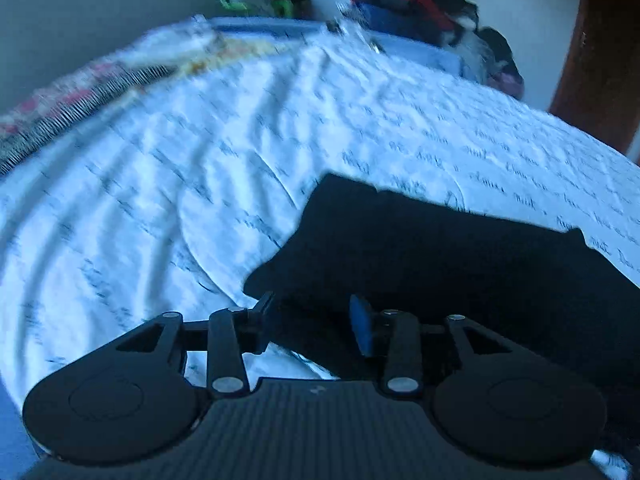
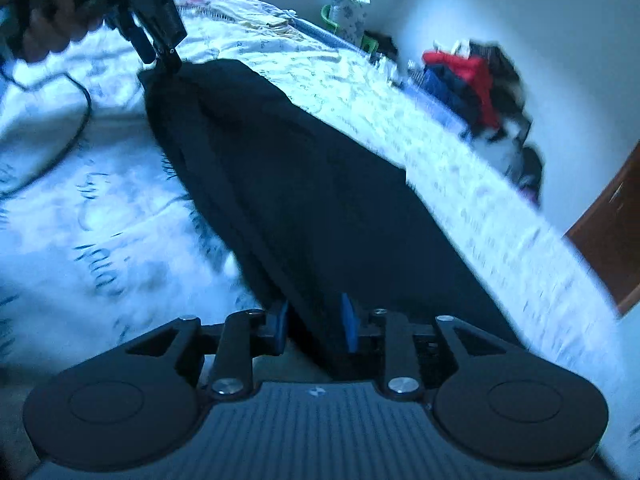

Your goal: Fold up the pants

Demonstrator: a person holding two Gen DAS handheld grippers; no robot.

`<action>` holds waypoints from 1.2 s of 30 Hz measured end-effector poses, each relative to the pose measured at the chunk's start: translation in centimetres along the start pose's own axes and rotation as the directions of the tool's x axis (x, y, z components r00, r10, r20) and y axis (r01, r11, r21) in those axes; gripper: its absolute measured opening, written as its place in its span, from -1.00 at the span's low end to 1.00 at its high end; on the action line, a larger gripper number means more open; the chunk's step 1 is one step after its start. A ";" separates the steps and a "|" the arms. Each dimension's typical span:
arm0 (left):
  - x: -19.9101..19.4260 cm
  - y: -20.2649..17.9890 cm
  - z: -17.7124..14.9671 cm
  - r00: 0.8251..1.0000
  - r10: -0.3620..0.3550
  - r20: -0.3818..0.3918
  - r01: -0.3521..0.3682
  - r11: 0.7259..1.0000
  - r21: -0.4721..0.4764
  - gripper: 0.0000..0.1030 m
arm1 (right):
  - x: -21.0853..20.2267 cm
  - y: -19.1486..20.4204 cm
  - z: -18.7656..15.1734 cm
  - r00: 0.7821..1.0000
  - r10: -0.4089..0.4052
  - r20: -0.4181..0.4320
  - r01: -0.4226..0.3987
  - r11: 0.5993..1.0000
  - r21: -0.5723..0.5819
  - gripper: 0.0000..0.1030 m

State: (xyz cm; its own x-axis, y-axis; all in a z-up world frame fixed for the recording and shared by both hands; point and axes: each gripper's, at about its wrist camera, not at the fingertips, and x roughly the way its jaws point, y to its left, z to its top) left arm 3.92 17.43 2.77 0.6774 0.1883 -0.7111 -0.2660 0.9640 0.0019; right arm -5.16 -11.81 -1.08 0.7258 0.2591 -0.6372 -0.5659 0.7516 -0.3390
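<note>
Dark folded pants lie on a white bedsheet printed with script. In the left wrist view my left gripper stands open over the near left corner of the pants, with cloth between the pads but not pinched. In the right wrist view the pants run as a long band from the near edge to the far left. My right gripper is open, its blue pads either side of the near end's fold. At the far end a hand holds the left gripper, its tip at the pants' corner.
A patterned blanket lies along the far left of the bed. A pile of red and dark clothes sits beyond the bed by the wall. A brown wooden door is at right. A black cable trails over the sheet.
</note>
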 end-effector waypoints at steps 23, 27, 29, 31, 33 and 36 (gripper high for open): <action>-4.3 -25.2 -6.6 0.840 -0.524 -0.143 0.508 0.664 0.549 -0.01 | -10.6 -16.9 -14.9 0.951 -0.309 -0.025 0.209 0.577 0.790 -0.15; -5.7 -29.0 -8.1 0.772 -0.604 -0.198 0.584 0.550 0.597 0.02 | -12.2 -21.8 -18.9 0.935 -0.353 -0.027 0.163 0.362 0.918 0.14; -6.3 -30.7 -9.4 0.751 -0.622 -0.222 0.599 0.500 0.626 0.03 | -11.8 -23.6 -20.2 0.946 -0.322 -0.046 0.146 0.293 0.945 0.14; -6.2 -31.8 -10.4 0.739 -0.627 -0.246 0.606 0.461 0.648 0.04 | -11.0 -24.8 -21.2 0.962 -0.270 -0.051 0.115 0.227 0.967 0.14; -6.1 -32.8 -11.6 0.738 -0.619 -0.269 0.609 0.439 0.661 0.04 | -10.2 -25.9 -21.5 0.976 -0.218 -0.015 0.052 0.165 0.985 0.14; -5.5 -33.1 -12.5 0.736 -0.614 -0.285 0.613 0.427 0.664 0.06 | -9.4 -27.7 -20.6 0.983 -0.182 0.026 -0.002 0.130 0.991 0.14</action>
State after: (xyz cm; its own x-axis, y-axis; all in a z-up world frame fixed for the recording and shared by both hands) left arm 0.41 -17.88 -2.19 0.4666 -0.5064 -0.7252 0.7574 0.6522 0.0318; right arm -4.37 -47.59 0.00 0.8265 0.1340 -0.5468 0.3125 0.6987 0.6435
